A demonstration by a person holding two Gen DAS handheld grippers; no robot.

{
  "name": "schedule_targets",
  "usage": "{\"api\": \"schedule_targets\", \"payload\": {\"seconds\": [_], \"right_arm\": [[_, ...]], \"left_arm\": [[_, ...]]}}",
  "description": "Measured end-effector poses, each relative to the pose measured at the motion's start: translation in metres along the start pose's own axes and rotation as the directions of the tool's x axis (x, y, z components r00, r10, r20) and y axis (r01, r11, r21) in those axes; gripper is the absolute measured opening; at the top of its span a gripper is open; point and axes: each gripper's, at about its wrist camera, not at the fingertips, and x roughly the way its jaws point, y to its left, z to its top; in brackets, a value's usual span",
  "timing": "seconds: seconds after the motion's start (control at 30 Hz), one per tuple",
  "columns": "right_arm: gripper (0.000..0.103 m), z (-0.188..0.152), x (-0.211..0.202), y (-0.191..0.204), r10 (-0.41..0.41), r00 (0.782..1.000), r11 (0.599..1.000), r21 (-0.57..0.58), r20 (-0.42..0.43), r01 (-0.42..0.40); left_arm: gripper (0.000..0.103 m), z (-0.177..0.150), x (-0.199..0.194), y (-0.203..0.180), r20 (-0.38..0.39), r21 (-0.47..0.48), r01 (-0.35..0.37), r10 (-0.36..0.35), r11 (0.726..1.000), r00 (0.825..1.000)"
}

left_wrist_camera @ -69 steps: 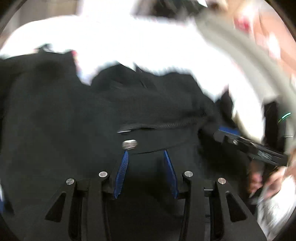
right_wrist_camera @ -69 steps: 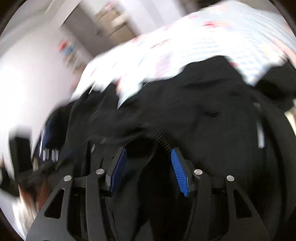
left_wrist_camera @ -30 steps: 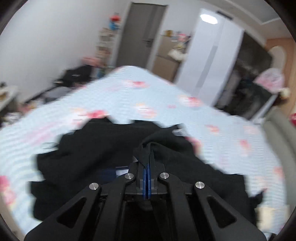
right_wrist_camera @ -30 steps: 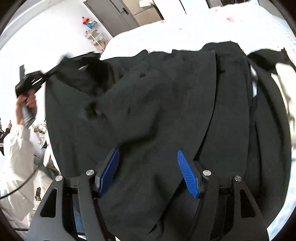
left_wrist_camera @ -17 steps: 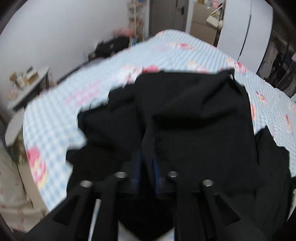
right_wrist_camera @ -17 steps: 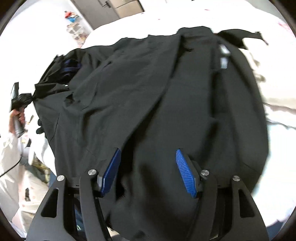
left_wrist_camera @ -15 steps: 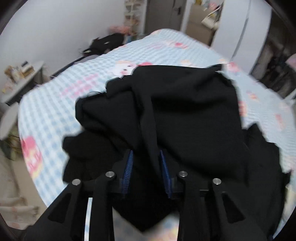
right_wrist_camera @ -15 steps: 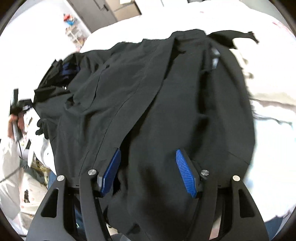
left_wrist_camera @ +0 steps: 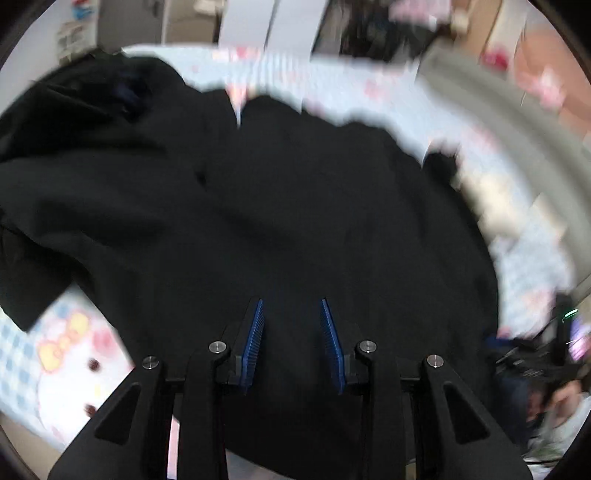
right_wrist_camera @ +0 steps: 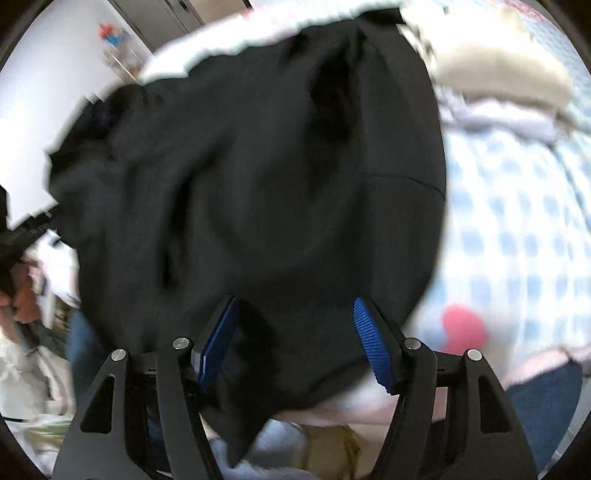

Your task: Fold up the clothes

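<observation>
I see the soft black fabric garment (left_wrist_camera: 280,206) sprawled across the blue-checked cartoon-print bed sheet (right_wrist_camera: 517,221). My left gripper (left_wrist_camera: 291,332) has just let its jaws part, nothing pinched; my right gripper (right_wrist_camera: 295,339) hangs spread wide. Limp, light cloth: I'd pinch a hem corner, since it will sag and bunch.

A bed sheet (left_wrist_camera: 343,85) in pale blue check with pink cartoon prints covers the bed, stretching ahead of the left gripper and to its lower left. Beyond it stand white wardrobe doors (left_wrist_camera: 266,26) and a grey door (left_wrist_camera: 129,22), all blurred. Right of the right gripper, the sheet carries a red print (right_wrist_camera: 463,328); a cream pillow (right_wrist_camera: 498,77) lies farther ahead. A white wall (right_wrist_camera: 44,92) is at upper left.
</observation>
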Motion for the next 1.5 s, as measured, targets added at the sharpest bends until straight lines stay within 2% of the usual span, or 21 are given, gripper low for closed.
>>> {"api": "schedule_targets", "payload": {"seconds": [0.1,0.17,0.2,0.33,0.37,0.43,0.5,0.6,0.73,0.83,0.87,0.93,0.97,1.03,1.07,1.13,1.2,1.27,1.33,1.43,1.5], "right_arm": [[0.053,-0.006,-0.001,-0.014,-0.036,0.999,0.999,0.012,-0.006,0.036],[0.038,-0.004,-0.007,-0.022,-0.04,0.999,0.999,0.022,-0.019,0.04],[0.038,-0.002,-0.011,-0.025,-0.037,0.999,0.999,0.028,-0.027,0.037],[0.049,0.03,-0.04,-0.014,0.05,0.999,0.998,-0.034,0.022,-0.049],[0.056,0.043,-0.047,-0.009,0.07,0.996,0.996,-0.05,0.05,-0.068],[0.067,0.079,-0.057,0.0,0.122,0.986,0.991,-0.078,0.114,-0.113],[0.068,0.117,-0.051,0.006,0.139,0.979,0.986,-0.109,0.148,-0.123],[0.068,0.164,-0.014,0.003,0.042,0.994,0.995,-0.093,0.104,-0.032],[0.066,0.207,0.021,-0.009,0.081,0.994,0.996,-0.045,0.074,-0.078],[0.067,0.238,0.031,-0.008,0.066,0.992,0.995,-0.075,0.107,-0.058],[0.068,0.248,0.035,-0.009,0.07,0.992,0.995,-0.077,0.107,-0.062],[0.068,0.269,0.044,-0.014,0.078,0.991,0.995,-0.071,0.111,-0.07],[0.068,0.279,0.05,-0.016,0.075,0.991,0.996,-0.06,0.111,-0.068],[0.068,0.297,0.063,-0.019,0.04,0.994,0.999,-0.019,0.104,-0.038],[0.068,0.3,0.067,-0.025,0.033,0.995,0.999,-0.006,0.092,-0.032],[0.068,0.306,0.078,-0.03,0.033,0.997,0.999,0.003,0.069,-0.034],[0.068,0.303,0.088,-0.03,0.028,0.998,0.999,-0.023,0.053,-0.027],[0.068,0.3,0.101,-0.03,0.012,0.999,0.999,-0.039,0.037,-0.01],[0.068,0.293,0.109,-0.033,-0.004,1.0,1.0,-0.023,0.022,0.005],[0.067,0.289,0.1,-0.028,-0.05,0.998,0.998,-0.042,0.028,0.051],[0.067,0.283,0.085,-0.026,-0.043,0.998,0.998,-0.039,0.04,0.045]], "left_arm": [[0.032,-0.004,0.023,0.006,-0.125,0.002,-0.189,0.187,0.982,0.974],[0.033,0.005,0.012,0.021,-0.123,-0.037,-0.163,0.157,0.986,0.98],[0.033,0.015,0.001,0.022,-0.095,-0.028,-0.132,0.128,0.991,0.987],[0.038,0.07,-0.035,0.009,0.055,0.071,-0.047,0.044,0.996,0.998],[0.048,0.085,-0.039,0.005,0.09,0.092,-0.037,0.029,0.995,0.996],[0.058,0.125,-0.021,0.005,0.114,0.073,-0.007,-0.001,0.997,0.993],[0.058,0.158,0.006,0.01,0.111,0.025,0.003,-0.006,1.0,0.994],[0.058,0.205,0.057,0.027,0.085,-0.069,0.016,-0.01,0.997,0.996],[0.058,0.263,0.124,0.052,0.033,-0.175,0.046,-0.041,0.984,0.999],[0.059,0.297,0.176,0.072,-0.045,-0.287,0.123,-0.141,0.95,0.989],[0.064,0.305,0.193,0.079,-0.065,-0.337,0.164,-0.197,0.927,0.978],[0.064,0.316,0.229,0.092,-0.108,-0.445,0.251,-0.329,0.86,0.938],[0.046,0.319,0.236,0.09,-0.116,-0.44,0.265,-0.347,0.858,0.931],[0.012,0.327,0.222,0.07,-0.085,-0.303,0.21,-0.246,0.93,0.966],[0.006,0.331,0.215,0.06,-0.064,-0.233,0.177,-0.196,0.956,0.978],[0.006,0.338,0.201,0.047,-0.014,-0.127,0.108,-0.111,0.986,0.994],[0.006,0.339,0.188,0.058,0.029,-0.168,0.073,-0.069,0.983,0.997],[0.006,0.337,0.206,0.072,-0.053,-0.208,0.0,-0.012,0.978,0.999],[0.013,0.327,0.224,0.073,-0.126,-0.155,-0.067,0.047,0.986,0.991],[0.023,0.321,0.214,0.07,-0.118,-0.105,-0.11,0.098,0.988,0.988],[0.035,0.319,0.191,0.07,-0.107,-0.137,-0.121,0.107,0.983,0.988]]}}
